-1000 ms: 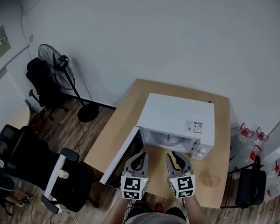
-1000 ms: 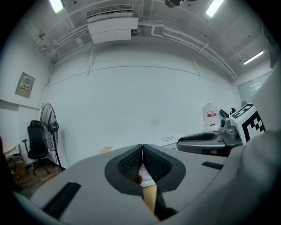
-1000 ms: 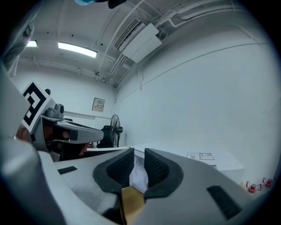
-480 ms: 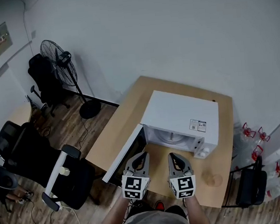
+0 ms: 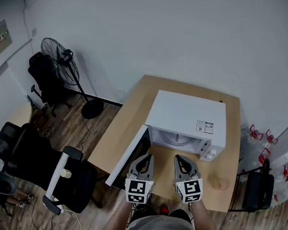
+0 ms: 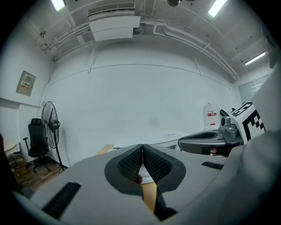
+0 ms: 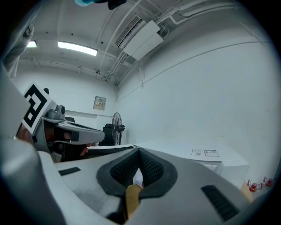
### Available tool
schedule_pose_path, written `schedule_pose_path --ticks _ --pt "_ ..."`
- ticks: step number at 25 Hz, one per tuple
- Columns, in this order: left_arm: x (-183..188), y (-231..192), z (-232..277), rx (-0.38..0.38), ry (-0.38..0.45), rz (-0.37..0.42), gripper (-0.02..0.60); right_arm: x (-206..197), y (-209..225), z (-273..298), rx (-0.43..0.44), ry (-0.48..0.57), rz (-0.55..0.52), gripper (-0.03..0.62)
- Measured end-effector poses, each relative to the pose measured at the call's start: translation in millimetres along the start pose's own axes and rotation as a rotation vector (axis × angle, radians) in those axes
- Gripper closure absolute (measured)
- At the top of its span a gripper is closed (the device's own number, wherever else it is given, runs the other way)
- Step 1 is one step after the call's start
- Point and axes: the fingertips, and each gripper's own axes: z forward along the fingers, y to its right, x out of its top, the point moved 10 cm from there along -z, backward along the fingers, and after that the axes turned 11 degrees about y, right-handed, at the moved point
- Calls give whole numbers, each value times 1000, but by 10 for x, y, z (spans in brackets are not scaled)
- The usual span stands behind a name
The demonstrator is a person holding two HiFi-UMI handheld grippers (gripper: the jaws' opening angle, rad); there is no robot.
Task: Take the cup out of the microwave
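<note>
The white microwave (image 5: 187, 120) stands on the wooden table (image 5: 129, 123), and its door (image 5: 125, 156) is swung open to the left. Its turntable (image 5: 176, 140) shows inside with no cup on it. A small translucent cup (image 5: 219, 184) stands on the table at the front right, beside the microwave. My left gripper (image 5: 147, 158) and right gripper (image 5: 180, 158) hang side by side in front of the opening. The left gripper (image 6: 142, 151) is shut with nothing between its pads. The right gripper (image 7: 139, 154) is shut and empty too.
A standing fan (image 5: 61, 56) and black office chairs (image 5: 43, 171) stand on the floor to the left. A dark chair (image 5: 253, 190) and water bottles with red handles (image 5: 258, 134) are at the right. The open door juts over the table's left edge.
The right gripper's jaws have come together from slightly apart. Both grippers stay in place in front of the microwave.
</note>
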Motion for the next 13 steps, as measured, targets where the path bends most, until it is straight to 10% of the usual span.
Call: schedule_pose_path --ticks 13 --pt "-4 -14 -52 6 -5 2 558 8 -21 -12 -3 7 11 577"
